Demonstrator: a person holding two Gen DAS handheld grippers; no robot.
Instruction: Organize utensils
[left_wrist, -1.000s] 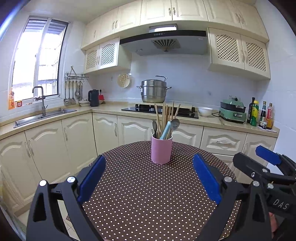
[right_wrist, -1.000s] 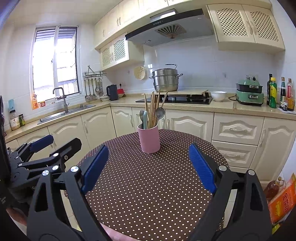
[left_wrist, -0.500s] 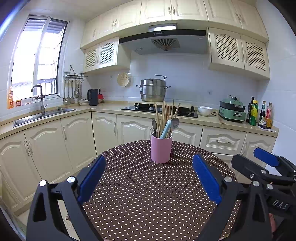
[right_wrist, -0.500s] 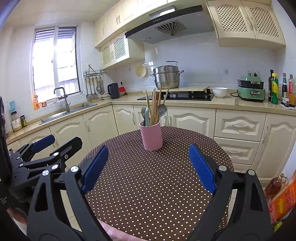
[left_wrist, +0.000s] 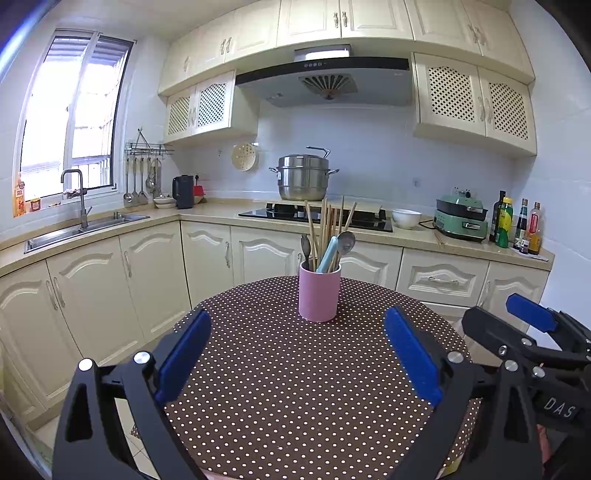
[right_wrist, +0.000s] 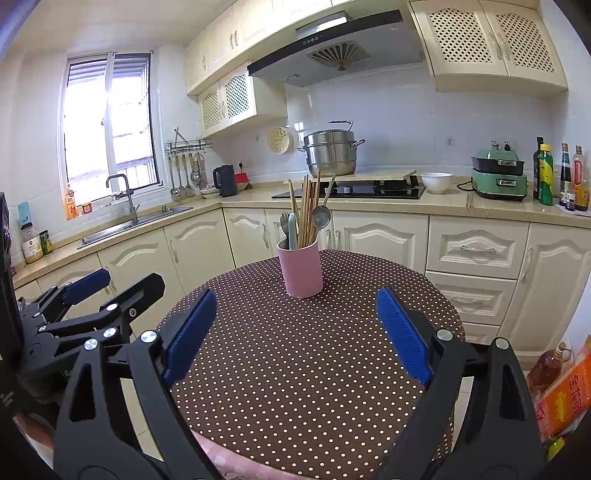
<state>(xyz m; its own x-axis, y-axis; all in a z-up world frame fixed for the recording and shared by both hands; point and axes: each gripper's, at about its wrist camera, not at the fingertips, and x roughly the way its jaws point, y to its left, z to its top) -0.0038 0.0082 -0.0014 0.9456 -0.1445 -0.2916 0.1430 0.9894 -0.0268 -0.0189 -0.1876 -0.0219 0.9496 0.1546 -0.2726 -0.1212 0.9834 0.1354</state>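
Reaching in with both sets of jaws wide and empty, the pink cup (left_wrist: 319, 293) of utensils (left_wrist: 328, 236) dead ahead between them could tip if a pad clips those chopsticks (right_wrist: 306, 210).

Cup (left_wrist: 319, 295) on table (left_wrist: 295, 387) centre; chopsticks (left_wrist: 325, 229), spoons (left_wrist: 345, 242) inside; counter (left_wrist: 207, 214) behind.

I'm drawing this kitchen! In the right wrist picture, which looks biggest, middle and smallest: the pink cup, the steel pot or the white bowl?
As they look in that view:
1. steel pot, about as tall as the cup but wider
2. pink cup, nearer the camera, which flatters it
3. white bowl, clearly smallest
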